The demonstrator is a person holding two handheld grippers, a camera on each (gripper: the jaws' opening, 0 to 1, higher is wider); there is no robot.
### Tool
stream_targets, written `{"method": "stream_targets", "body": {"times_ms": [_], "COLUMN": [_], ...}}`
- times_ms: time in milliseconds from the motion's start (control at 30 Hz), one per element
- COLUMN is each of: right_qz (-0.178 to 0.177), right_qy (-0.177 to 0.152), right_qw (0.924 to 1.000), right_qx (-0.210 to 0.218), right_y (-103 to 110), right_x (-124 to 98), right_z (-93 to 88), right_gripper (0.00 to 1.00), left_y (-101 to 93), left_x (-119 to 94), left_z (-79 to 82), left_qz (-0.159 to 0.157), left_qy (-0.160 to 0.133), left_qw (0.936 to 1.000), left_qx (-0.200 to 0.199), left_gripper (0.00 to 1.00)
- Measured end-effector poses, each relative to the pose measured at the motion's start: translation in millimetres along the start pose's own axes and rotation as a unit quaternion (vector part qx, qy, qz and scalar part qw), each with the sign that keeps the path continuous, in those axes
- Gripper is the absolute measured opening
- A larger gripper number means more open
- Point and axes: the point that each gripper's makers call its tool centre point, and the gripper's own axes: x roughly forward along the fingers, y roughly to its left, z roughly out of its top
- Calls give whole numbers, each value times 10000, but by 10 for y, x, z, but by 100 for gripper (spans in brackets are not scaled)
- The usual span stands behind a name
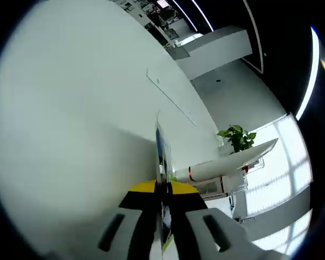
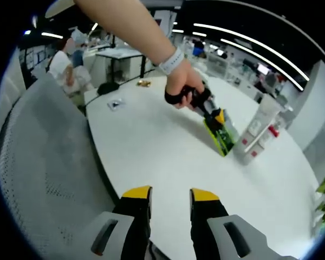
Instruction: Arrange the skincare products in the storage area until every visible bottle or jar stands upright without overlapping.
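Note:
In the left gripper view my left gripper (image 1: pixel 162 190) is shut on a thin flat packet (image 1: pixel 161 157), seen edge-on between the yellow-tipped jaws. The right gripper view shows that same gripper (image 2: pixel 219 117) in a person's hand (image 2: pixel 180 86), holding the green packet (image 2: pixel 223 140) against the white table (image 2: pixel 151 146). Just right of it stand white tubes (image 2: pixel 261 123) with red marks, also seen as a white tube (image 1: pixel 208 170) with a red band. My right gripper (image 2: pixel 170 196) is open above the table's near edge, with nothing between its fingers.
A grey mesh chair back (image 2: pixel 38 162) fills the left of the right gripper view. A potted green plant (image 1: pixel 237 138) stands beyond the tubes. Small dark items (image 2: pixel 115 103) lie near the table's far edge, and desks with a seated person (image 2: pixel 62 65) are behind.

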Motion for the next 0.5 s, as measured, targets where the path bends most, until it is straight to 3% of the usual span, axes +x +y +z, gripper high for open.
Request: {"method": "stream_targets", "body": {"times_ms": [67,133,233,400,500], "right_qz": [-8,-34,-33,-30,-34], "right_qy": [1,-12,18,20,44], "right_qw": [10000,10000,10000,10000,10000], "right_qx": [-9,-15,-29,-49,-60], "right_y": [-2,-12,-11,-9,-12], "right_x": [-3,-2,-1,-3,-1], "right_z": [3,4,-6,-7,-18], "right_gripper": [27,28,28,27,27], "left_y": [37,27,-23,-96,-37], "left_x": [-19,-19,-3,50,43], "left_z": [3,23,45,-79,-122], "left_qz": [206,282,465,520,792], "left_qy": [35,-21,-27,444,615], "left_qw": [9994,9983,9892,9710,9577], "left_qx": [283,515,1391,2290,2697], "left_gripper": [10,26,41,44,47]}}
